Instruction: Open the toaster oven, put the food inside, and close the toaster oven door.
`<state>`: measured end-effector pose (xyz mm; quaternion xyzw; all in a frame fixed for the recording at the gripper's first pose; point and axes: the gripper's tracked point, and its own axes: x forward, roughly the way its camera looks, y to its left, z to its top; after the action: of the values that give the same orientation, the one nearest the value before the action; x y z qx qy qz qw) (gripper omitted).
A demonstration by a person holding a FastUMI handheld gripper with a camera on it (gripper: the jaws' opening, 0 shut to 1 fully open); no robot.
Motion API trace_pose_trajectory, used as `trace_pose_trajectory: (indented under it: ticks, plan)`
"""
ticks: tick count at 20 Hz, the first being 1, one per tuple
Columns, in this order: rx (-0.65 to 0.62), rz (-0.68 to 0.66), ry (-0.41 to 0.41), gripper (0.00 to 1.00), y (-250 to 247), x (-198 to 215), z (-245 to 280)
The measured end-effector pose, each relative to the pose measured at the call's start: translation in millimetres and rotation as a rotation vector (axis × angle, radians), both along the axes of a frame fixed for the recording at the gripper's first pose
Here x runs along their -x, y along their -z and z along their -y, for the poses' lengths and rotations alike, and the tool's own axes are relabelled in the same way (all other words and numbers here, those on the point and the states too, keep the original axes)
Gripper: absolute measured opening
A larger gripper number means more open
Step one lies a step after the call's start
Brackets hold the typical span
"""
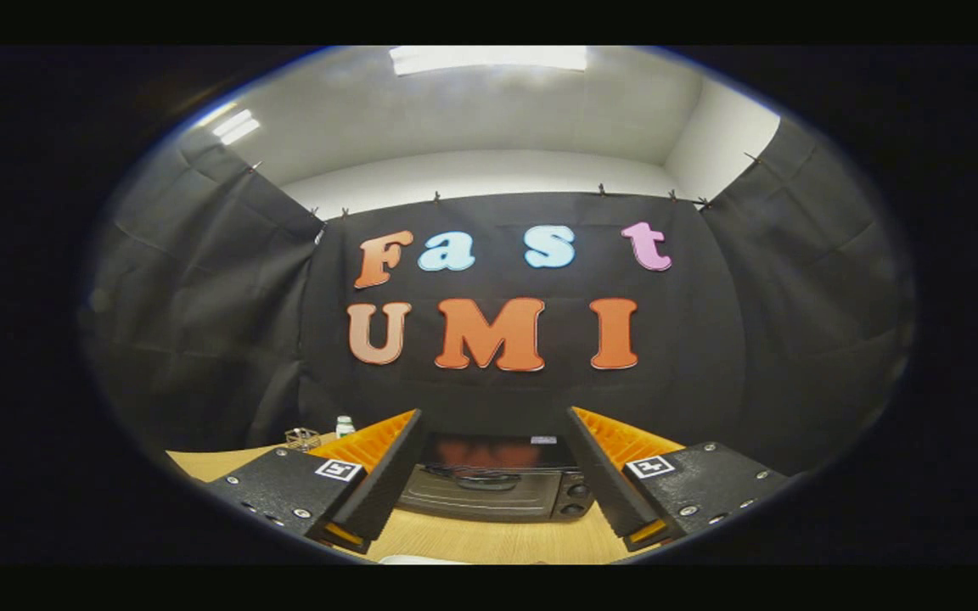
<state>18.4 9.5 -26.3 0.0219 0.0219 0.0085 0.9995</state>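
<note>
Nearest to me, my gripper (493, 492) hangs above the wooden table (489, 539) with its two fingers spread wide, released and grasping nothing. A sliver of something pale (408, 560) lies on the table just beneath them; I cannot tell what it is. Between the fingers and a little beyond them sits the toaster oven (493, 484), dark-bodied, its glass door shut with the handle (476, 480) running across the front and two knobs (576, 499) stacked at its right side. Farther off, past my left finger, a small wire basket (302, 438) and a white bottle with a green cap (345, 425) stand near the table's far edge.
</note>
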Motion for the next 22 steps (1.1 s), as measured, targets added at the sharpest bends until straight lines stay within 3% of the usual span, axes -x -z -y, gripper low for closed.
trace_pose_trajectory:
  ticks: [7,14,22]
  plan:
    - [0.014,-0.115,-0.055,0.97,68.3,-50.9,-34.2]
    - [0.059,-0.298,-0.038,0.98,159.6,-107.0,-37.5]
    - [0.02,-0.357,0.001,0.97,191.3,-129.2,-42.3]
